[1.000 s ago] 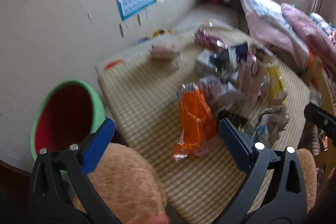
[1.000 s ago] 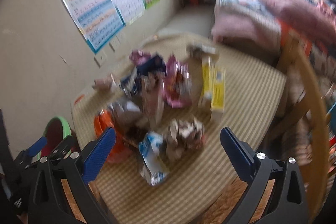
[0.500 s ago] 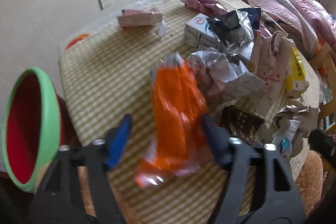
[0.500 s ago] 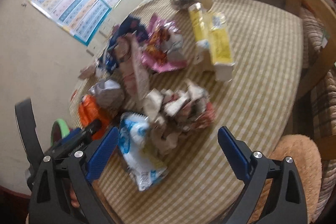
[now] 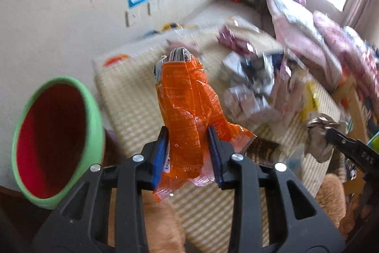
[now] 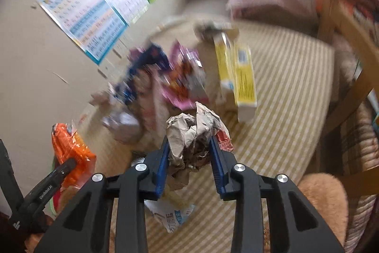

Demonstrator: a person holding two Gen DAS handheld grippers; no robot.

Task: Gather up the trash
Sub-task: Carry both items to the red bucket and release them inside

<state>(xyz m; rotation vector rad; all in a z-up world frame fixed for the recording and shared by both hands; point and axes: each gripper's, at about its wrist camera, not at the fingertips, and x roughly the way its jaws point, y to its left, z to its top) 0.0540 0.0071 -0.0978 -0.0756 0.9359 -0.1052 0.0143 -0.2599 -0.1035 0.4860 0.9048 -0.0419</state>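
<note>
Left wrist view had the orange wrapper pinched low down between the left gripper's jaws, which had just been closing onto it, and it stood up clear of the tabletop. Off to the left gaped the bin, green rim, red inside, mouth tipped toward the camera and close beside the tabletop edge. Over on the right wrist view, the right gripper jaws had likewise just closed in and were clamped on the paper wad, held above the checked cloth.

Both loads looked secure, so the step in hand was, by my reading, the carry to the bin. Done well, that meant keeping both grips firm, since a crinkly wrapper can slide out, and letting go only once each piece was over the red opening. The wrapper's long top flopped free and could snag the green rim.

Room to move: bare cloth lay between the wrapper and the bin. The right side was tighter. The yellow box, pink packets and a white-blue wrapper sat near the wad, and the left gripper lay on the way to the bin, so going one at a time seemed wise.
</note>
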